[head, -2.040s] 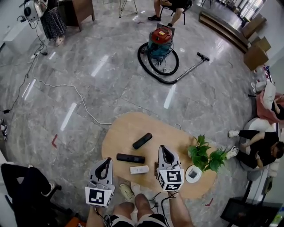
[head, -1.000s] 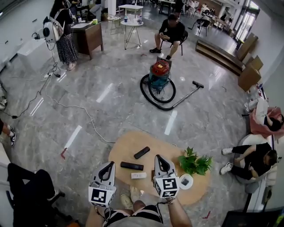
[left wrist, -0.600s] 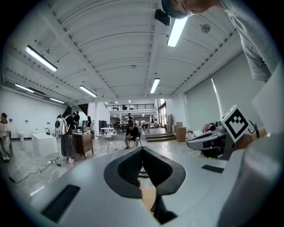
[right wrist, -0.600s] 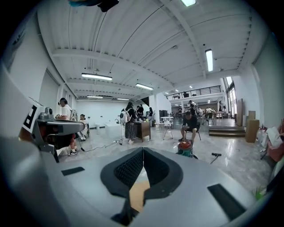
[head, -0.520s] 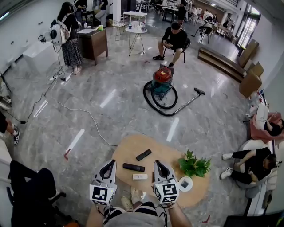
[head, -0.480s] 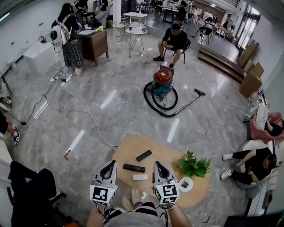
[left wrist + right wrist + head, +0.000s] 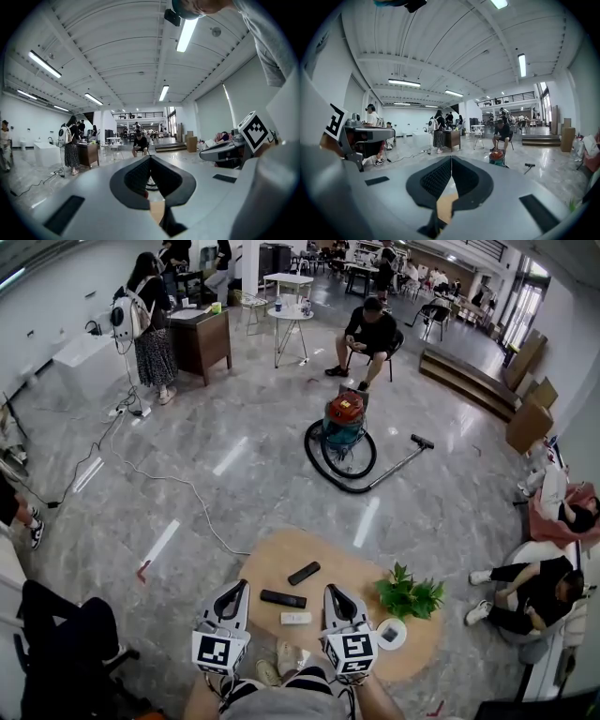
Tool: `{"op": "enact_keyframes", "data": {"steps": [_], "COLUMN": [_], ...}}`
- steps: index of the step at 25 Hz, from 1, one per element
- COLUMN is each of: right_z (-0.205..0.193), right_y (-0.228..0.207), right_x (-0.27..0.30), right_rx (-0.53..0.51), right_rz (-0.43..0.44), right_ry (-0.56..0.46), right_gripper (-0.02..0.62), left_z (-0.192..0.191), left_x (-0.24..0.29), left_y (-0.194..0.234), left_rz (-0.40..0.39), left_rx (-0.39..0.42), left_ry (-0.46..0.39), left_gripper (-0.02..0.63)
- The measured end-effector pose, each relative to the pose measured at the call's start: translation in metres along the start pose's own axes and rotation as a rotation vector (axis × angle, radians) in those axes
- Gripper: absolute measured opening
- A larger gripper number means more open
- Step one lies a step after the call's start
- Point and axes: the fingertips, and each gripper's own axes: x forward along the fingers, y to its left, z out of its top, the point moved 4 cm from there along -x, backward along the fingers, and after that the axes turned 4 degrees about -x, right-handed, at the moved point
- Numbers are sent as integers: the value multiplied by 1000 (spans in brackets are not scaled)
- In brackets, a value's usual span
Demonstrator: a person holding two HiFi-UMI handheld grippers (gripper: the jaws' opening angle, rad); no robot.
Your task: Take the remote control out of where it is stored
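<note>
**Left gripper** [image 7: 240,585]: held over the near edge of the table. Jaws closed tip to tip, nothing between them; the left gripper view [image 7: 150,161] confirms this.

**Right gripper** [image 7: 331,590]: held beside the left one, also over the near edge. Jaws closed and empty, as the right gripper view [image 7: 451,161] shows.

**Table** [image 7: 267,559]: low, oval, light wood top.

**White remote control** [image 7: 295,618]: flat on the table top, in the open, between the two gripper tips in the head view.

**Black remote control** [image 7: 282,599]: flat on the table, just beyond the white one, lying roughly crosswise.

**Second black remote control** [image 7: 303,573]: flat, turned at an angle, further in toward the table's middle, apart from the other two.

**Potted plant** [image 7: 410,596]: green, on the table's right part, well clear of the remotes.

**Round white dish** [image 7: 391,634]: beside the plant, near the right gripper; something dark and square sits in it.

**Vacuum cleaner** [image 7: 343,423]: red and teal, on the floor beyond the table, hose looped around it, wand [image 7: 398,460] stretched out to the right.

**Floor cable** [image 7: 164,474]: white, running across the grey marble toward the table's left side.

**Seated person** [image 7: 373,332]: on a chair behind the vacuum cleaner.

**Standing person** [image 7: 148,329]: with a backpack, next to a brown desk [image 7: 202,338], far left.

**Cardboard boxes** [image 7: 527,413]: by the right wall.
</note>
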Motion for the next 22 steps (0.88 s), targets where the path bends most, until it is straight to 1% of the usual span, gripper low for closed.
{"op": "enact_keyframes", "data": {"steps": [2, 6, 11, 14, 22], "right_z": [2, -1, -2, 2, 1], "right_y": [0, -3, 1, 2, 9], "right_x": [1, 1, 4, 3, 7], "right_rx": [-3, -1, 1, 5, 5], "right_rz": [1, 3, 4, 3, 14], "right_ry": [-4, -1, 3, 6, 6], "right_gripper": [8, 8, 9, 8, 8], "left_z": [2, -9, -2, -5, 0], "left_x": [0, 0, -1, -3, -5], "left_y": [-1, -3, 1, 1, 5], "left_rz": [3, -3, 2, -2, 2], "left_rx": [-2, -7, -15, -18, -5], "left_ry": [-2, 0, 2, 5, 2], "left_gripper": [5, 5, 5, 5, 5]}}
